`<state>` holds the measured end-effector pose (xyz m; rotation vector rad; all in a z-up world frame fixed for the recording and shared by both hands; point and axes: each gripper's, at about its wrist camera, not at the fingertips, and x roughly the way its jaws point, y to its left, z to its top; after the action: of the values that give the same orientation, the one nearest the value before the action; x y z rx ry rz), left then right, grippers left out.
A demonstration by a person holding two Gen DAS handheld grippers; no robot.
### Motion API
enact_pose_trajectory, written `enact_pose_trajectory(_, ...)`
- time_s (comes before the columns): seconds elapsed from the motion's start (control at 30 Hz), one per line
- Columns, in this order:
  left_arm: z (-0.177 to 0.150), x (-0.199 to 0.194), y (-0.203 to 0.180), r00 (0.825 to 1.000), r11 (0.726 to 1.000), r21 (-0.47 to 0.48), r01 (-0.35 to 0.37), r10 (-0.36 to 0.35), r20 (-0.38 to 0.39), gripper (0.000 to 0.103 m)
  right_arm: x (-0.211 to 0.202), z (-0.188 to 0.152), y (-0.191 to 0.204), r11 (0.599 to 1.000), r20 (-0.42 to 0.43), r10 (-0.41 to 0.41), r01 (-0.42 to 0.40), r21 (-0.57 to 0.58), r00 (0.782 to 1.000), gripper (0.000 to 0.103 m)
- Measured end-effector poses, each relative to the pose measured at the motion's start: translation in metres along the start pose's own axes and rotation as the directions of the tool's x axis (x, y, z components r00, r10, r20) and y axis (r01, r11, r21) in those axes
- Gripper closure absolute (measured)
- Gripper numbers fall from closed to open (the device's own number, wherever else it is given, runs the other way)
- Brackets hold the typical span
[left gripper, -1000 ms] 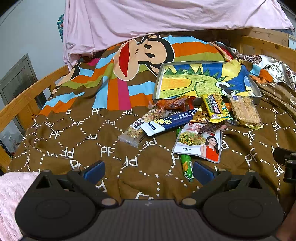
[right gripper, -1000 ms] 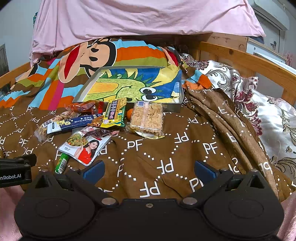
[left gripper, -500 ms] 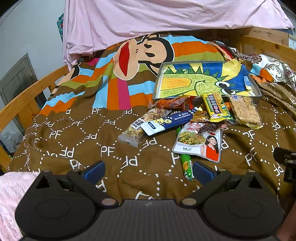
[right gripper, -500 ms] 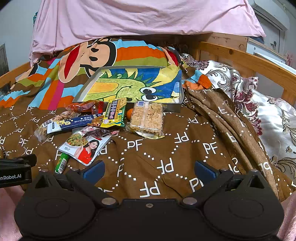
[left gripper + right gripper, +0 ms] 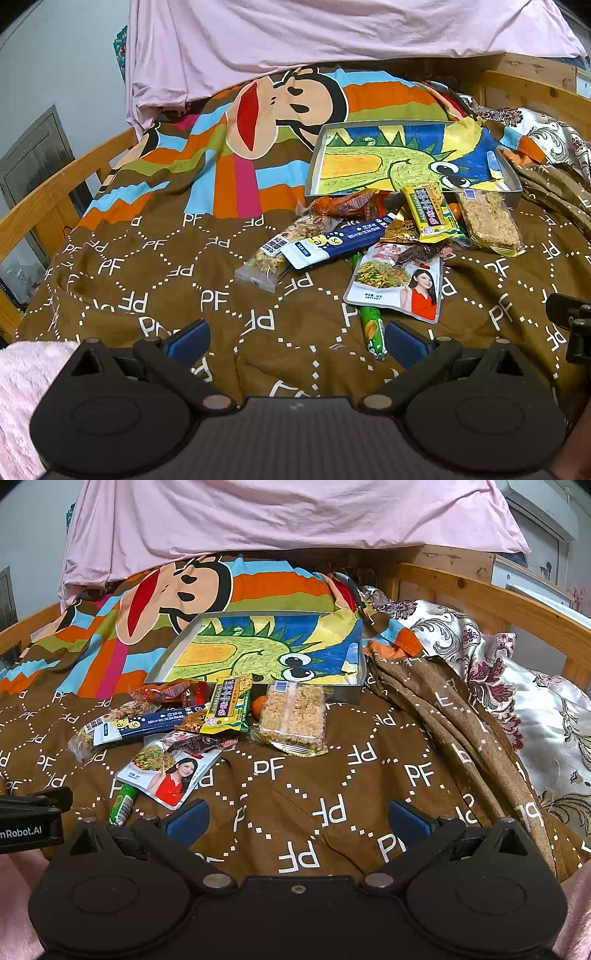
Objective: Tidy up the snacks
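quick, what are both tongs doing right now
Left tongs: open, holding nothing.
Right tongs: open, holding nothing.

White "PF" letters repeat across the brown blanket [image 5: 332, 775]. The yellow snack bar wrapper [image 5: 229, 705] reads "SUSHIJIAN" along its edge. The black device at the left edge [image 5: 26, 830] shows "nRobot.AI", its start cut off.

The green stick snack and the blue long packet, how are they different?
The green stick snack is thin and round; the blue long packet is flat and wider. The green stick snack has its top tucked under the lady pouch; the blue long packet lies on top of the pile. Both lie on the brown blanket, outside the tray.
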<state>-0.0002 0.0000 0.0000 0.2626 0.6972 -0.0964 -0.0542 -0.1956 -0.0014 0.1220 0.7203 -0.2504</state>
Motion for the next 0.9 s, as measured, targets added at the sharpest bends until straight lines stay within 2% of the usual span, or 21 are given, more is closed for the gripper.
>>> enact_pose_trajectory(0.9, 0.0001, 0.0002, 0.0, 1.0, 1.0, 0.001, 0.001, -0.001, -0.002, 0.001, -0.0008, -0.0001, 0.0001, 1.0, 0.007, -0.001, 0.001, 0.004, 1.0, 0.001)
